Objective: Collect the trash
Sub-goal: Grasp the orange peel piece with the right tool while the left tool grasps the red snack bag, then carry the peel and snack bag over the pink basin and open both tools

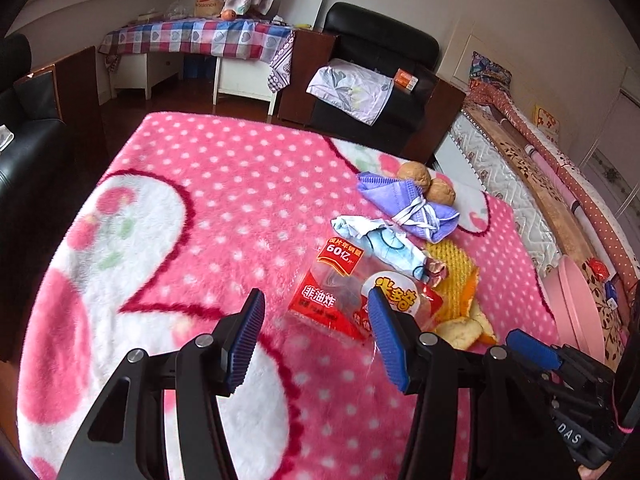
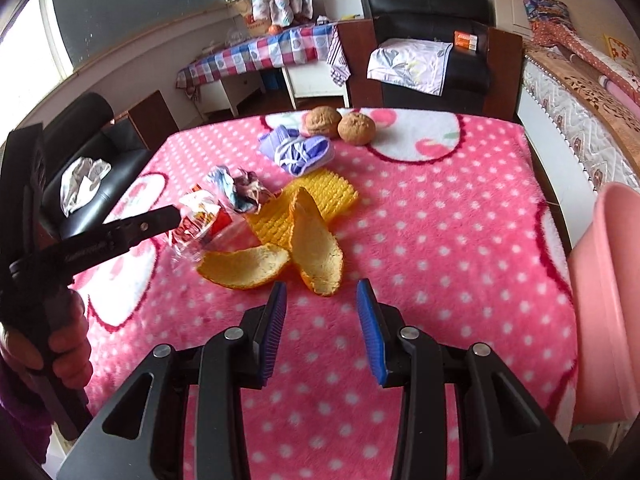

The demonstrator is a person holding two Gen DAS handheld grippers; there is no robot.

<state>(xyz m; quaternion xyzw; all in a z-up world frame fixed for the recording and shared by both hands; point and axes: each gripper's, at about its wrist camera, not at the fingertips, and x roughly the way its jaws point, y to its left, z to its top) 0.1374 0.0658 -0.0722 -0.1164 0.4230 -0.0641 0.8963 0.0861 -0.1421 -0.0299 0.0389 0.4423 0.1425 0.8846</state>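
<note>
Nothing had been collected yet, as far as I could judge: every piece of trash lay on the pink dotted blanket [image 2: 440, 216], bunched toward its far side. The red snack wrapper [image 1: 332, 304] sat just ahead of my left gripper [image 1: 316, 340], whose blue pads stood well apart with nothing between them. Just beyond the wrapper was a crumpled blue-and-white wrapper [image 1: 384, 244], and beside that the yellow foam fruit net [image 2: 316, 196] with two pieces of orange peel [image 2: 280, 260] lying partly on it. My right gripper [image 2: 322, 328] pointed at the nearer peel, its jaws parted more narrowly and also empty, close to the peel but not touching it. Farther back lay a purple face mask [image 2: 296, 152] and, just behind it, two walnuts [image 2: 340, 124].

The pink bin [image 2: 608, 300] stood at the blanket's right edge, near my right gripper; I could not see inside it. I took it as the place for the trash. So the whole job seemed left: wrapper, crumpled wrapper, net, peels and mask, each to be picked up and dropped in. Whether the walnuts counted as trash I could not tell.
</note>
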